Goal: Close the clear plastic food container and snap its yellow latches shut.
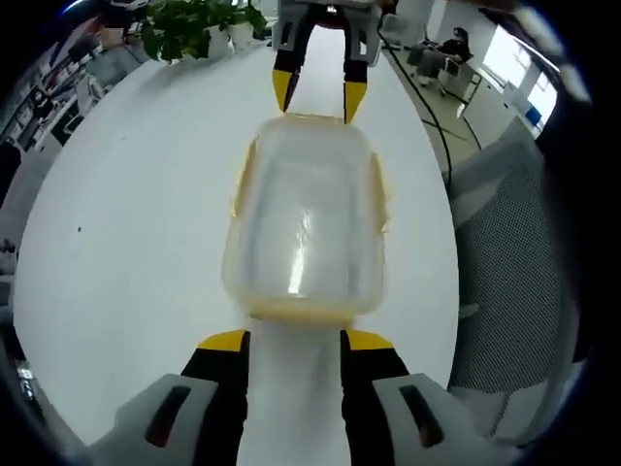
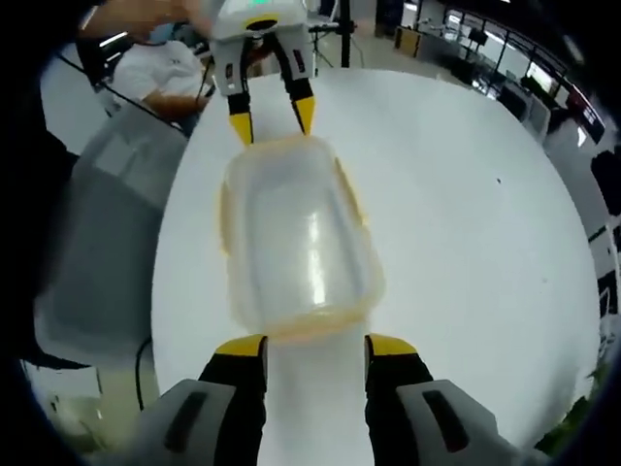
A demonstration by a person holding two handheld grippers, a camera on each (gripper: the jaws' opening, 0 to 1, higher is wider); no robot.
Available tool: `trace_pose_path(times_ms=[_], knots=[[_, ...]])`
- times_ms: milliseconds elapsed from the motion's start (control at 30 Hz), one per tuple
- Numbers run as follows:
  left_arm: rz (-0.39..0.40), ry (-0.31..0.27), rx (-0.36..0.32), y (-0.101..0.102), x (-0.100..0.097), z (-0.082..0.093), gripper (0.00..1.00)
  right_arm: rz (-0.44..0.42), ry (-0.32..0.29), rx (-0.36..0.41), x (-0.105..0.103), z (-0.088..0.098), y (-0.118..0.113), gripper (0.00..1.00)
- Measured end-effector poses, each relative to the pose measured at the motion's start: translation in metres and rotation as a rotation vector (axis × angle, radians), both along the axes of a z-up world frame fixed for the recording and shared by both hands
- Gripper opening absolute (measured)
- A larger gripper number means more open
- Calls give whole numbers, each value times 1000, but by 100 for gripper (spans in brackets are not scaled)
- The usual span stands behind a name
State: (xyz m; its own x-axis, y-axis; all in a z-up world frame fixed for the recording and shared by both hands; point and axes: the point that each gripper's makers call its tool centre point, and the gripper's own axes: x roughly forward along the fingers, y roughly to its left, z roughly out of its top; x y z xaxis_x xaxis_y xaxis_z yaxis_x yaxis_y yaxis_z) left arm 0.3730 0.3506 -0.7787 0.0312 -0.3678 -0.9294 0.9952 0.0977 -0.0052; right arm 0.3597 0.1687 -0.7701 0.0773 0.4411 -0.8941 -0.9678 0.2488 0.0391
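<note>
The container (image 1: 306, 221) sits lid-on in the middle of the white worktop (image 1: 136, 214), with tongs at both short ends. Left tongs (image 1: 296, 340) are spread wide and holding nothing, tips just short of the container's near end. Right tongs (image 2: 315, 342) are at the opposite end, equally wide and empty. Plants (image 1: 194, 24) stand at the worktop's edge beyond the container.

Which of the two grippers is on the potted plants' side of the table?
The right gripper, at the container's far end in the left gripper view, with potted plants just behind it; the left gripper has a person behind it.
</note>
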Motion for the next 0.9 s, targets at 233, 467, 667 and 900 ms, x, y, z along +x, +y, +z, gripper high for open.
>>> trace_pose_path(times_ms=[233,467,667,900], knots=[[167,90,-91,-1,-4,8,36,-189,70,87,6,8,2,36],[405,204,-208,-6,-5,12,35,-353,119,168,8,14,10,29],[590,295,-288,-10,-1,15,34,-435,149,183,8,5,10,29],[764,369,-320,-14,1,9,31,-483,173,171,5,0,5,27]])
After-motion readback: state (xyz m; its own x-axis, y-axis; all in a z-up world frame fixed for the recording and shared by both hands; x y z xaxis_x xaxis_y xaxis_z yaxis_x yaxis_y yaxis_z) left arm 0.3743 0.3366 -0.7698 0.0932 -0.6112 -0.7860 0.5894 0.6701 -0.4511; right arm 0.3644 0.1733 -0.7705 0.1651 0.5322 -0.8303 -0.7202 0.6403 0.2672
